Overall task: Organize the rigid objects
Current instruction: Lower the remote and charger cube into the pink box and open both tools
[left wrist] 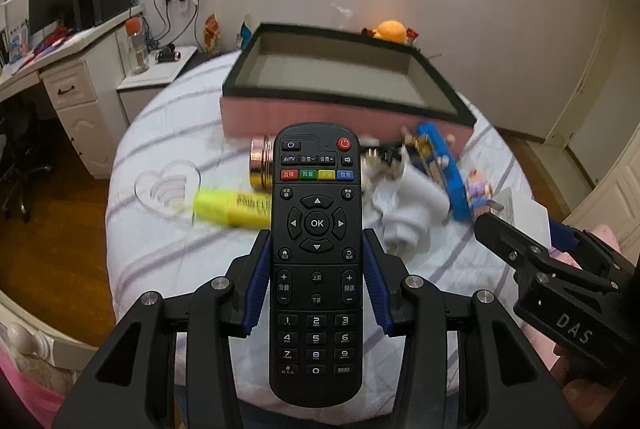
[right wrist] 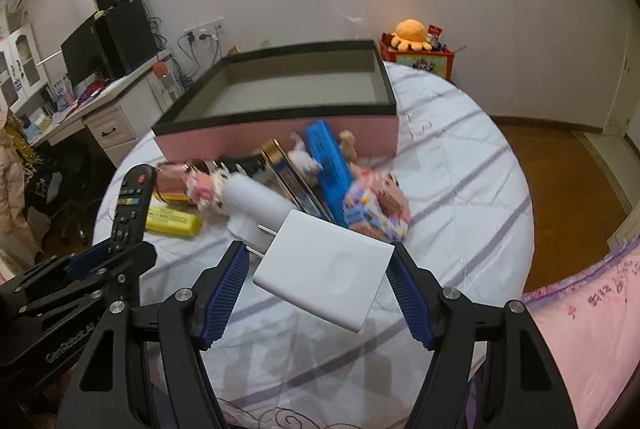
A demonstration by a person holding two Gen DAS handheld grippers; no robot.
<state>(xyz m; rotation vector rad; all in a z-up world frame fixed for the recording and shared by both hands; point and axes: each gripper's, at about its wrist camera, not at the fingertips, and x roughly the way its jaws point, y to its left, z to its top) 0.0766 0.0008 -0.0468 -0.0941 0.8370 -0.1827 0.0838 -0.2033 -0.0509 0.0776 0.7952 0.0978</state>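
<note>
Your left tongs (left wrist: 317, 269) are closed on the black remote control (left wrist: 317, 261), gripping its narrow sides near the middle, above the bed (left wrist: 160, 133). The remote is stiff and light, but its plastic looks smooth, so keep this middle hold. Your right tongs (right wrist: 318, 269) hold a white flat box (right wrist: 324, 269) by its corners; this looks less secure. The open pink box (right wrist: 280, 139) waits behind the clutter.

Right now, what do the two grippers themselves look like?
Both are black angular linkage frames with round silver pivot bolts and blue ribbed pads on the fingers. The left gripper carries white "GenRobot.AI" lettering; the right gripper shows "DAS". No cables or sleeves visible.
</note>
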